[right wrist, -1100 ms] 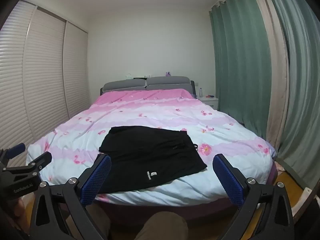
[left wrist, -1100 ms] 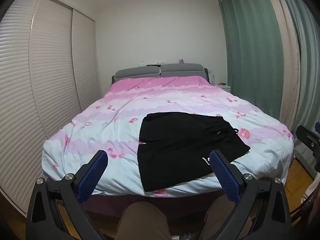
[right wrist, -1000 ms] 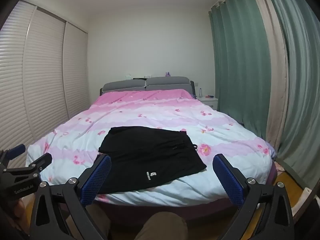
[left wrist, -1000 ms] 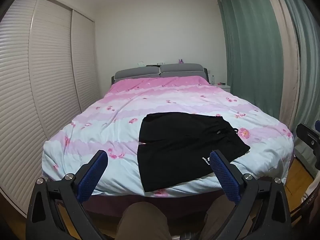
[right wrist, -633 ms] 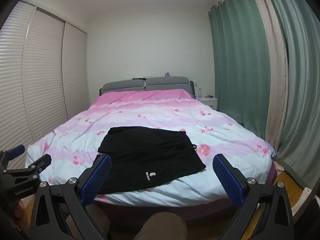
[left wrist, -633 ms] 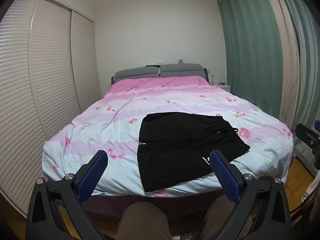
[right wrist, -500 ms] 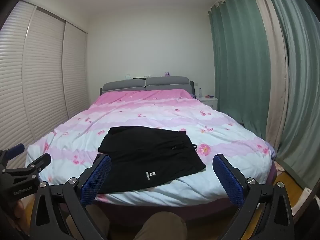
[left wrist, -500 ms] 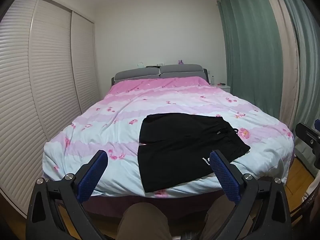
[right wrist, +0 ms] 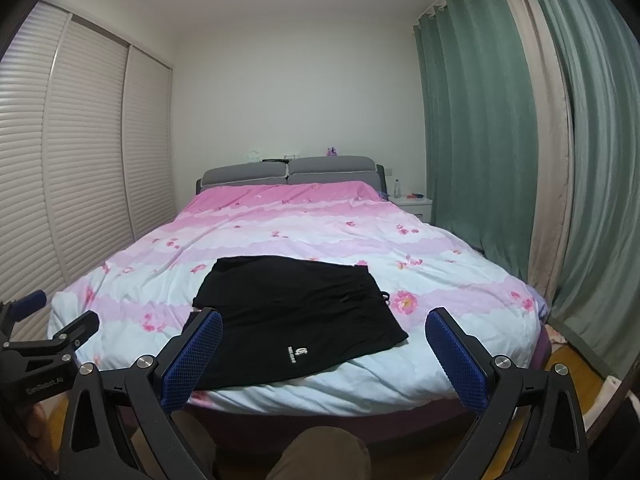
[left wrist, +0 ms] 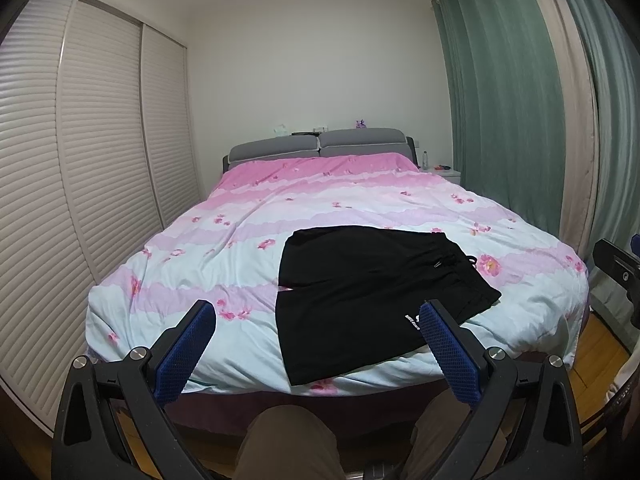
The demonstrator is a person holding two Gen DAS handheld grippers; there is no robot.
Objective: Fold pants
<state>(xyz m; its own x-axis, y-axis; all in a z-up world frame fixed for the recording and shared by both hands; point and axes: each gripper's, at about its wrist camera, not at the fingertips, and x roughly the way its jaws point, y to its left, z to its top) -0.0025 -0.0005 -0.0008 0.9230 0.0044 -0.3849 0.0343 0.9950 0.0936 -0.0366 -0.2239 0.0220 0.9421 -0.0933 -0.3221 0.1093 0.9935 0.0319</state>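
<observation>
Pants (left wrist: 372,292) are laid flat on the bed (left wrist: 208,264), near its foot edge and toward its right side, with small white print near the hem closest to the cameras. Both grippers are held off the foot of the bed, well apart from the pants. The left gripper (left wrist: 316,344) is seen with its blue-padded fingers (left wrist: 186,350) spread wide and nothing between them. The right gripper (right wrist: 324,354) is likewise seen with its fingers (right wrist: 456,358) wide and empty. Green curtains (right wrist: 480,132) are hung to the right, and slatted doors (left wrist: 80,160) are seen to the left. A grey headboard (left wrist: 316,148) is seen at the far end.
</observation>
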